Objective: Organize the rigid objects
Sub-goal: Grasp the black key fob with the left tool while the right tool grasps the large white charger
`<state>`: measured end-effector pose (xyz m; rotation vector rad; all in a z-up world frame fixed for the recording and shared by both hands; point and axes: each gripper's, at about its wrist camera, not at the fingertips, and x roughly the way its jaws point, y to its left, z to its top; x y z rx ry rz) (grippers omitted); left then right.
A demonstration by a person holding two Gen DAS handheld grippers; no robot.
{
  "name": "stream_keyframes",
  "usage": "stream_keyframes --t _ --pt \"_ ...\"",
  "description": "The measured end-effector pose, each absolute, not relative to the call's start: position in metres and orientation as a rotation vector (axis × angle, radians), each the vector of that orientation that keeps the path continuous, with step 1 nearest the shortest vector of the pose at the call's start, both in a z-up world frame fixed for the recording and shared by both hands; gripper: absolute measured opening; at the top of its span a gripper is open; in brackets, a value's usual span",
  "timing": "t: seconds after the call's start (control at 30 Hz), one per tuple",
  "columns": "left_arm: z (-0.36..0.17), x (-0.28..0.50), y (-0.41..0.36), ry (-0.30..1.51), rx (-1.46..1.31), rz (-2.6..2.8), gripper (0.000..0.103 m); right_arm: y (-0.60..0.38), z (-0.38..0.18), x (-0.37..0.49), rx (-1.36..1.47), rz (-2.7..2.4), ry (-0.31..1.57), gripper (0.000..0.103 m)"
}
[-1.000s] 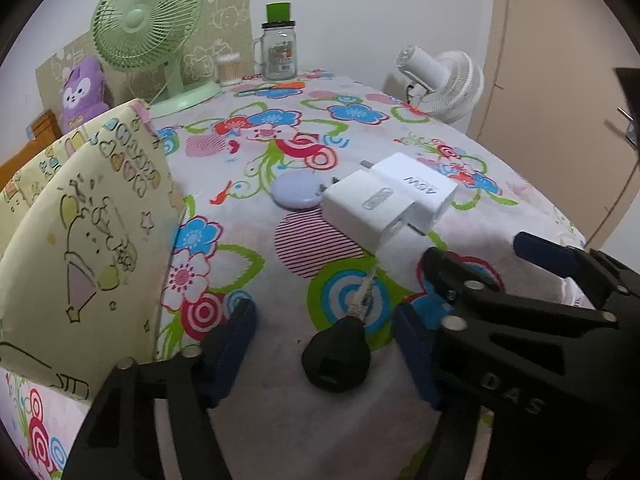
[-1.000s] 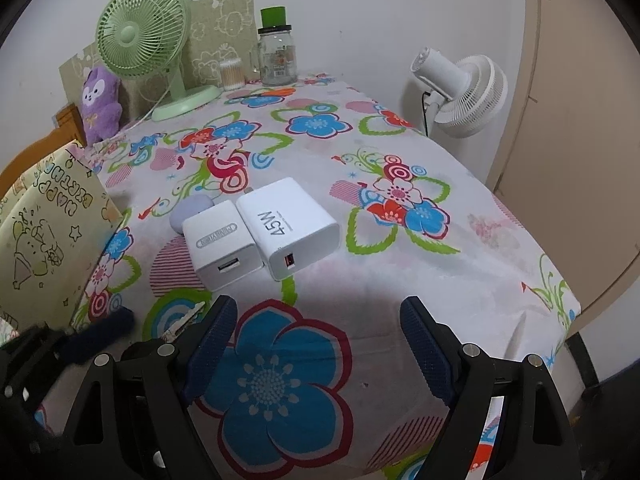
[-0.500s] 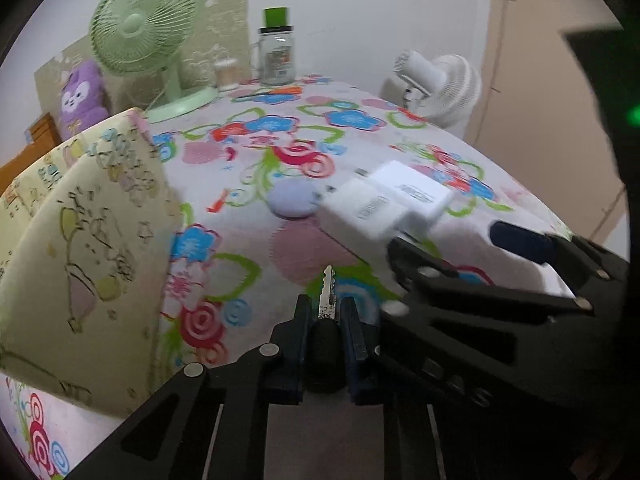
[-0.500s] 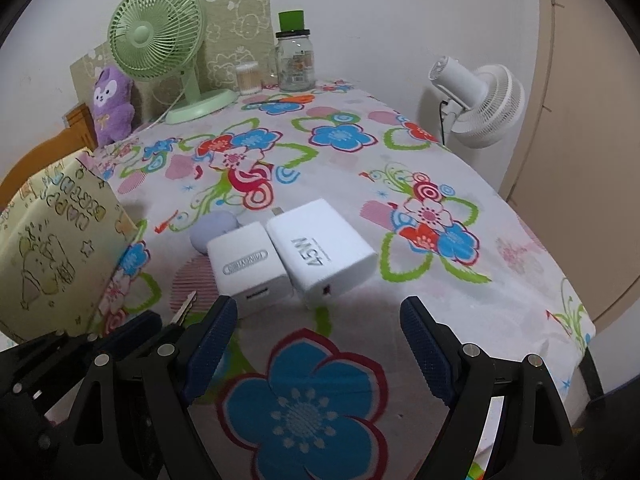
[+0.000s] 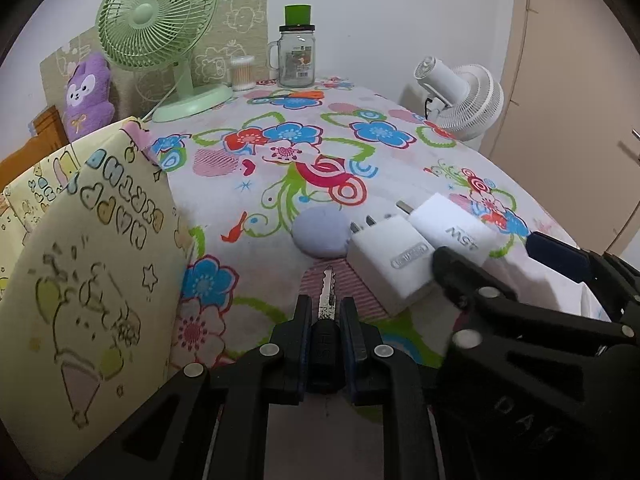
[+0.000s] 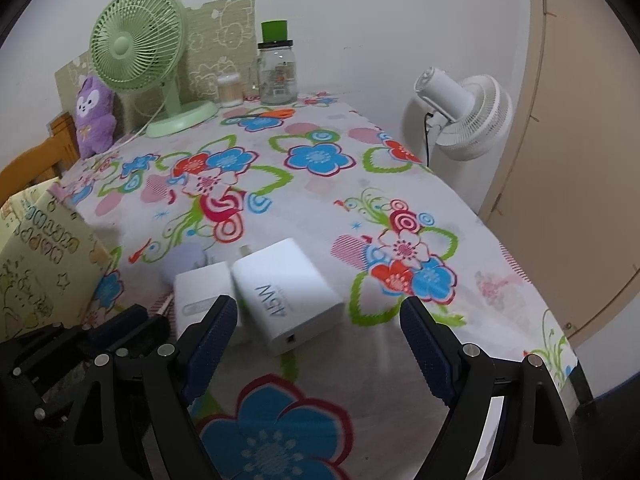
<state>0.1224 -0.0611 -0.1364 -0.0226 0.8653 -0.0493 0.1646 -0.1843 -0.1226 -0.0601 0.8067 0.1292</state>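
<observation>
A second ago the key (image 5: 326, 322) lay loose on the tablecloth (image 5: 280, 148); now our left gripper (image 5: 325, 316) clamps its black head, blade forward, ready for the box (image 5: 92, 280) alongside. Our right gripper (image 6: 316, 344) hangs open over the big charger (image 6: 286, 294).

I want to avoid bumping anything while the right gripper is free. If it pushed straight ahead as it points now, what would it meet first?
Most likely the 45W charger: it lies just ahead between the open fingers of the right gripper, slightly left of centre. Depth is hard to judge through the fisheye.
</observation>
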Motion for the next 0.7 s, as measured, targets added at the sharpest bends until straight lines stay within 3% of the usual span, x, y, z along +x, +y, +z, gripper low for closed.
stream_keyframes --t 0.3,0.37,0.4,0.5,0.57,0.7 --pt "-0.137 0.134 -0.064 0.860 -0.006 -0.036 0.014 -0.182 -0.132 0.179 -0.069 0.153 0.815 0.085" --pt "-0.137 0.134 -0.062 0.864 -0.003 -0.019 0.029 -0.180 -0.136 0.183 -0.053 0.162 0.817 0.085" --pt "-0.137 0.133 -0.059 0.867 0.001 -0.003 0.043 -0.181 -0.136 0.185 -0.045 0.164 0.818 0.084" --pt "-0.138 0.130 -0.055 0.879 -0.003 -0.011 0.055 -0.178 -0.136 0.186 -0.045 0.189 0.823 0.074" --pt "-0.138 0.127 -0.056 0.881 0.003 -0.008 0.057 -0.174 -0.135 0.185 -0.055 0.208 0.817 0.060" --pt "-0.139 0.125 -0.057 0.885 -0.005 0.000 0.056 -0.171 -0.134 0.184 -0.064 0.207 0.817 0.058"
